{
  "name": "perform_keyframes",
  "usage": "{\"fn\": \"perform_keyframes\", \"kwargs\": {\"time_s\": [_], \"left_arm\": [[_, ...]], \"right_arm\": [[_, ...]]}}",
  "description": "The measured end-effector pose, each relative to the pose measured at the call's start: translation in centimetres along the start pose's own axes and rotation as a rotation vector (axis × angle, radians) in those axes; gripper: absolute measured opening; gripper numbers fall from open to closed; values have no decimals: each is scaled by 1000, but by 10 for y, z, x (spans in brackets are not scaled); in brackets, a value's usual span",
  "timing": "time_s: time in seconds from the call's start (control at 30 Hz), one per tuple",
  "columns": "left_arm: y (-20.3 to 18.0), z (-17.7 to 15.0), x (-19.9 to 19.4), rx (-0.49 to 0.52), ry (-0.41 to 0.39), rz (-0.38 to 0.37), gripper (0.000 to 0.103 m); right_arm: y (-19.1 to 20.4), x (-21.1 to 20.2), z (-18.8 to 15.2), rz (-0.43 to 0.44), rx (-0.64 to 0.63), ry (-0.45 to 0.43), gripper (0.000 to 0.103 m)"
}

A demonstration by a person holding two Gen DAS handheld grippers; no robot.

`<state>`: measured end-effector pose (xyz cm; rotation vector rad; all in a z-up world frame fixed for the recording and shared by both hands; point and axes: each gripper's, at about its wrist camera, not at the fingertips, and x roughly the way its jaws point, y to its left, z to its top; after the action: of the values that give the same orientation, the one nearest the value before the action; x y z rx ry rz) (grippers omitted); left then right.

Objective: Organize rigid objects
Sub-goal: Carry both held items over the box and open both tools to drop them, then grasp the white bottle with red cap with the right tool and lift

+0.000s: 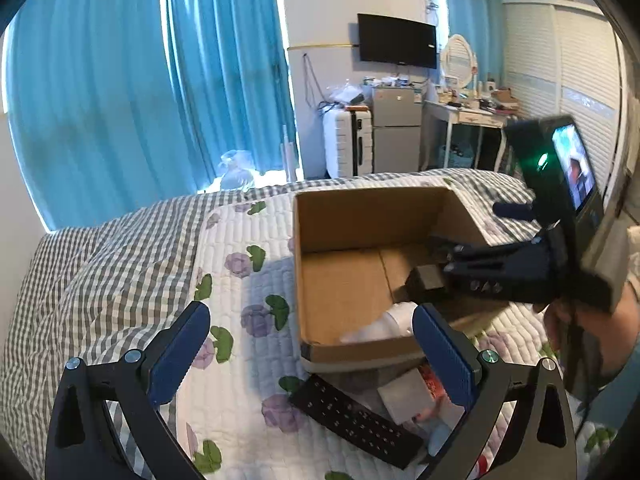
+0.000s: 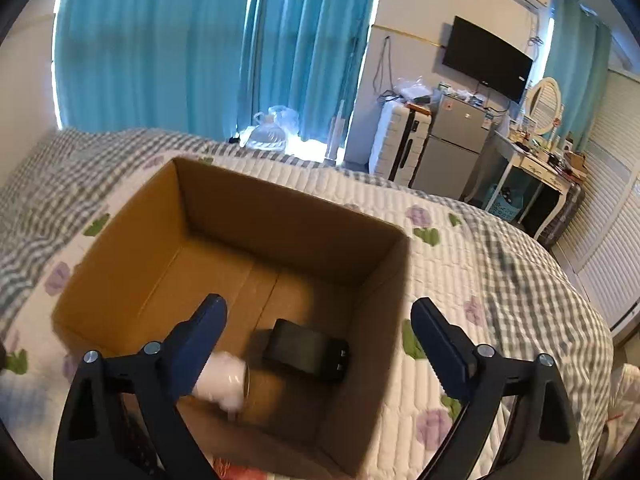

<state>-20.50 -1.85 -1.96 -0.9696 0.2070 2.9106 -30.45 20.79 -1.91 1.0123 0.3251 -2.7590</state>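
Observation:
An open cardboard box (image 1: 340, 208) sits on the quilted bed; it also shows in the right wrist view (image 2: 288, 216). Inside lie a black rectangular device (image 2: 306, 350) and a white bottle (image 2: 224, 380), also visible in the left wrist view (image 1: 384, 324). My right gripper (image 2: 320, 320) is open and empty above the box; from the left wrist view it reaches over the box's right side (image 1: 448, 268), just above the black device (image 1: 424, 280). My left gripper (image 1: 312, 328) is open and empty over the bed in front of the box. A black remote (image 1: 356, 420) and a white-and-red box (image 1: 412, 396) lie near it.
The floral quilt (image 1: 240, 320) covers the bed, with checked bedding (image 1: 100, 264) to the left. Beyond the bed are blue curtains, a white suitcase (image 1: 346, 142), a small fridge (image 1: 396, 128) and a cluttered dressing table (image 1: 468, 112).

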Motion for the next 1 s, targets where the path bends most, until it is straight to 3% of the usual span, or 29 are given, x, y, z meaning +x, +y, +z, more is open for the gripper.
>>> {"fn": "perform_keyframes", "kwargs": {"time_s": [0.27,0.5,0.67,0.87,1.0], "left_arm": [[-9,-14,-45,-19,-20,2,103],[-6,-40,-70,-95,1,17,103],[-2,-76,-61,-155,56,52,103],[2,-124,-29,-196,146,80,103],[4,-134,-19,-191,180,86,103]], "right_arm": [[-17,-92,-18,17,15,-28,95],[-5,-157,-71,55,21,-14,95],[21,-152,-122,97,10,56,95],[60,-98,-177,159,30,215,95],[77,-68,-194,192,56,294,95]]}}
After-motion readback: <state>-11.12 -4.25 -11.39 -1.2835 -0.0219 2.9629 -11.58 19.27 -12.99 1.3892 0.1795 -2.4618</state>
